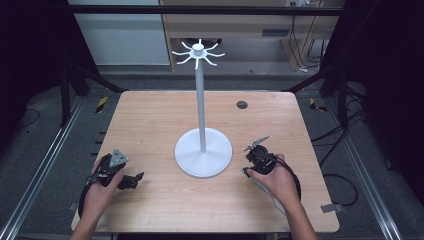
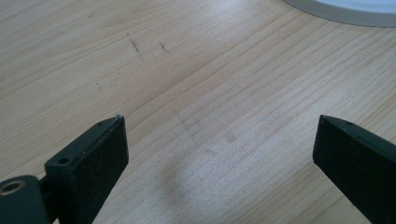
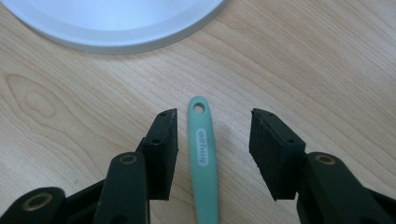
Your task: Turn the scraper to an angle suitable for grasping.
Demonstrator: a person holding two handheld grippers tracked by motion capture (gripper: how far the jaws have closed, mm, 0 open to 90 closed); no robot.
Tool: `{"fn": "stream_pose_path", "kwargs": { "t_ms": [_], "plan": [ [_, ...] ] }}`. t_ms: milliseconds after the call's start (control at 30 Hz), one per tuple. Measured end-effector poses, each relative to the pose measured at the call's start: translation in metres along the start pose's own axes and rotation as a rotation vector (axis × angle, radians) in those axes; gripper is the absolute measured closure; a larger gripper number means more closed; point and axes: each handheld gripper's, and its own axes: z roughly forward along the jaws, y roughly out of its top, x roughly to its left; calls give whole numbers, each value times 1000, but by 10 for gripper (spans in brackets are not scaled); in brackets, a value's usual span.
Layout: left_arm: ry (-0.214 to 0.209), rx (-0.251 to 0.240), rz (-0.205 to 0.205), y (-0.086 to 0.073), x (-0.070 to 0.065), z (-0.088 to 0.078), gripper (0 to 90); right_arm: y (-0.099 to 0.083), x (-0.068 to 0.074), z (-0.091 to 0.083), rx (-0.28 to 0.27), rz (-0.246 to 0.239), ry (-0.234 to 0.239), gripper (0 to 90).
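Right hand-held gripper (image 3: 212, 123) jaws apart, straddling the green handle (image 3: 203, 158) on the tabletop (image 3: 327, 70); an off-centre closure could push it aside.

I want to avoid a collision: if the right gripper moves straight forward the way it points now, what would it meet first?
Probably the white round base of the stand. The right gripper points along the green handle lying between its open jaws, with bare table before the base.

You have one white stand (image 1: 203, 150) with eight hooks on one wooden table (image 1: 150, 120), one green handle (image 3: 204, 158), and two grippers (image 1: 131, 181) (image 1: 252, 150).
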Motion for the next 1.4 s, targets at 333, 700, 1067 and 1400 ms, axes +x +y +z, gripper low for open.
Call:
{"fn": "stream_pose_path", "kwargs": {
  "t_ms": [333, 700, 1067, 1400],
  "plan": [
    [-5, 9, 3, 0, 0, 0, 31, 5, 0, 4, 43, -15, 14, 574],
    [-6, 5, 1, 0, 0, 1, 32, 5, 1, 16, 106, -20, 29, 611],
    [-5, 5, 2, 0, 0, 1, 32, 5, -1, 25, 155, -12, 38, 658],
    [-6, 7, 4, 0, -1, 1, 33, 7, -2, 28, 179, -26, 49, 713]
  ]
}}
